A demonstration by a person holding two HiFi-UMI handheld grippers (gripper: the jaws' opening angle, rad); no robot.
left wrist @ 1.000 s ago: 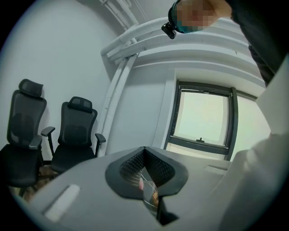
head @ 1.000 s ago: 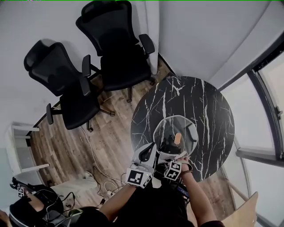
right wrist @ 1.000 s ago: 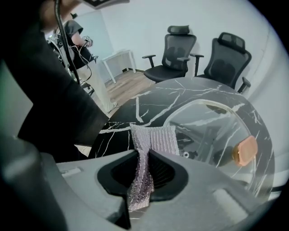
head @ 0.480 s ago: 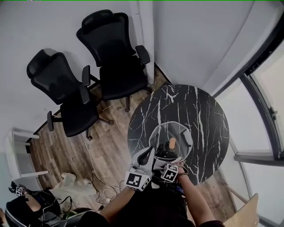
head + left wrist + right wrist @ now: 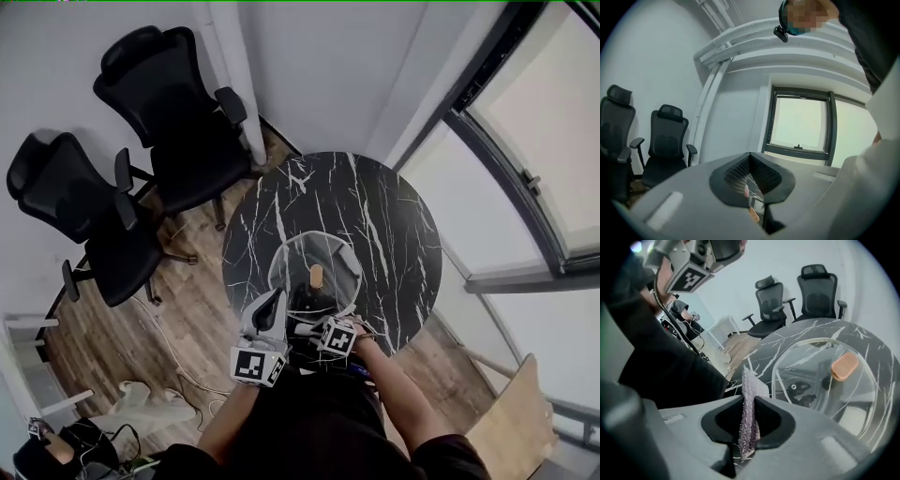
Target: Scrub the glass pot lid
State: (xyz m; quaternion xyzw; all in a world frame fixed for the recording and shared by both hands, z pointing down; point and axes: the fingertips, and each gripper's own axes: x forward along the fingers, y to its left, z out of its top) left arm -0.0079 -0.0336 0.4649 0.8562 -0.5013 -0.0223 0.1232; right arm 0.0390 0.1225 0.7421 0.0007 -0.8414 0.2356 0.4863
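With a cloth [image 5: 750, 380] being pinched in the right tongs [image 5: 750, 401] and the left tongs [image 5: 750, 161] being held almost closed, seemingly empty, the lid [image 5: 330, 255] on the surface [image 5: 394, 216] is being left unsteadied: sliding is being risked.

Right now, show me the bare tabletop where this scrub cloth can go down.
Free: the marble arc of the table beyond the glass lid, toward the window, and the strip on its chair side. Crowded: the near edge, with left gripper, right gripper and scrub cloth.
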